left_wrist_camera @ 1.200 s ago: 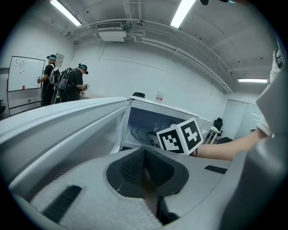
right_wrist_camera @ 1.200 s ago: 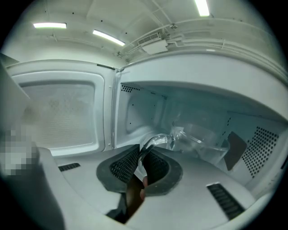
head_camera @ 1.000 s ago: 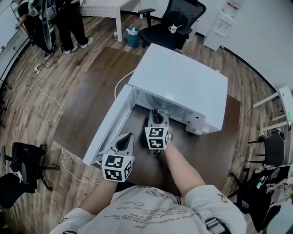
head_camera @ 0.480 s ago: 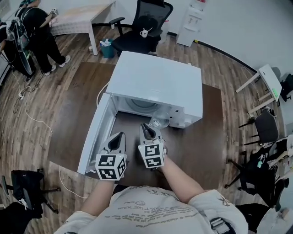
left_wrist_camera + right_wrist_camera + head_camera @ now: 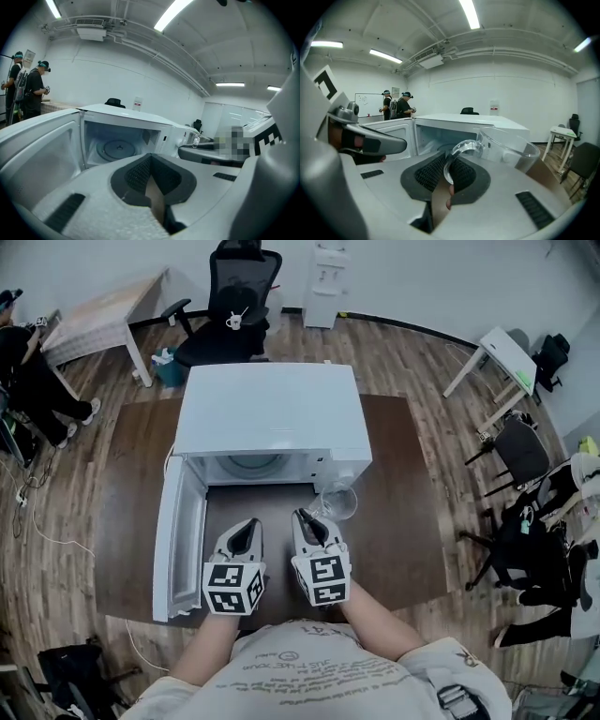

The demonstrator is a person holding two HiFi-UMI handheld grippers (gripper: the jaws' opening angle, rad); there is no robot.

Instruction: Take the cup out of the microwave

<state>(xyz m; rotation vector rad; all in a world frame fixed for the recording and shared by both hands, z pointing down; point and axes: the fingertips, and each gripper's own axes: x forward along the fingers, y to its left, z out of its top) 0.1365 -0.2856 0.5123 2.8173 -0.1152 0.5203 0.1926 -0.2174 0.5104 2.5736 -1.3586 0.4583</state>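
The white microwave (image 5: 272,418) stands on the dark brown table (image 5: 403,521), its door (image 5: 183,531) swung open to the left. The clear glass cup (image 5: 336,502) hangs just outside the cavity, in front of the microwave's right front corner. My right gripper (image 5: 309,521) is shut on the cup's handle (image 5: 461,150); the cup's bowl (image 5: 511,145) juts to the right of the fingers. My left gripper (image 5: 246,532) hovers beside it on the left, shut and holding nothing (image 5: 151,176). The cavity shows only the bare turntable (image 5: 117,147).
A black office chair (image 5: 230,324) with a small white cup on it stands behind the microwave, beside a light desk (image 5: 94,320). A person (image 5: 28,381) stands far left. A white side table (image 5: 497,348) and dark chairs (image 5: 520,451) are at the right.
The right gripper has drawn the cup out of the cavity, toward me and up. The left gripper has moved in beside it. The head view has swung to face the microwave squarely.
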